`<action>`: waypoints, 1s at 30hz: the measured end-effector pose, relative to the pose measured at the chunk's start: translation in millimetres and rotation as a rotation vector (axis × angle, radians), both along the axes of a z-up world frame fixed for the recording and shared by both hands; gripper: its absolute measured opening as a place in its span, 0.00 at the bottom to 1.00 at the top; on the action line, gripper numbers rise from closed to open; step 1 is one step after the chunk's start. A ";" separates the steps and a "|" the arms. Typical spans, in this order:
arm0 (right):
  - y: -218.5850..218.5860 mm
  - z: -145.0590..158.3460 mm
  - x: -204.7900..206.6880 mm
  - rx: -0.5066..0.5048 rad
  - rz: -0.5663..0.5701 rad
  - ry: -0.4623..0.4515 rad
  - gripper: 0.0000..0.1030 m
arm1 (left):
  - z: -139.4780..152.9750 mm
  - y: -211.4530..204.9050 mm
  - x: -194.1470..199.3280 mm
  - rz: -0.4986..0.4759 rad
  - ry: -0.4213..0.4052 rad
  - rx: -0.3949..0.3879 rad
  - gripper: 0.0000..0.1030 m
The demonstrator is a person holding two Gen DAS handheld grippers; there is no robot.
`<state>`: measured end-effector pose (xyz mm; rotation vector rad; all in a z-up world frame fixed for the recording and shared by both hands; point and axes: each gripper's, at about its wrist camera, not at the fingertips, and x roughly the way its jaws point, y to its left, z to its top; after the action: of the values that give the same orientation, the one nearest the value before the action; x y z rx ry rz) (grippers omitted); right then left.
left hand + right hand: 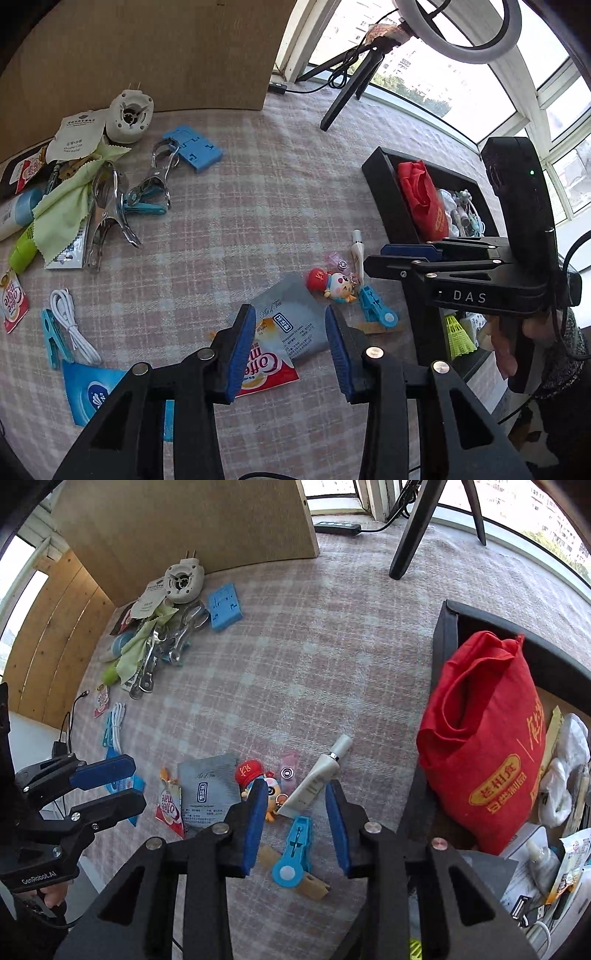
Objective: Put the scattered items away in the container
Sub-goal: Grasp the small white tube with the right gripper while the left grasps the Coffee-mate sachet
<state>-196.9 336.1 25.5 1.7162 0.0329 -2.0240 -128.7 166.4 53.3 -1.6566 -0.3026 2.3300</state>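
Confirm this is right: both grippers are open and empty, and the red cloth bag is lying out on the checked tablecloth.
Not quite. The left gripper and right gripper are open and empty, but the red cloth bag sits inside the black container, not on the checked tablecloth. The right wrist view shows it.

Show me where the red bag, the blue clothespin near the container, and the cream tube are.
red bag (484, 746), right wrist view, middle of its front face.
blue clothespin (295, 853), right wrist view, on its body.
cream tube (314, 782), right wrist view, middle of the tube.
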 end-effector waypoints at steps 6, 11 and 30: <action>-0.9 -9.3 -4.5 0.044 -0.019 -0.009 0.31 | -19.4 -23.2 9.0 0.031 -0.055 -0.014 0.35; -4.3 -15.1 -9.7 0.050 -0.046 -0.032 0.31 | -31.8 -32.4 15.0 0.095 -0.094 0.029 0.38; -8.9 -31.8 -17.4 0.044 -0.074 -0.073 0.16 | -45.0 4.3 10.8 0.092 -0.110 -0.055 0.53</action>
<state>-214.3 327.2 -6.2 1.8426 -0.0103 -2.0255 -118.0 170.7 8.3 -1.8378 -0.3460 2.3371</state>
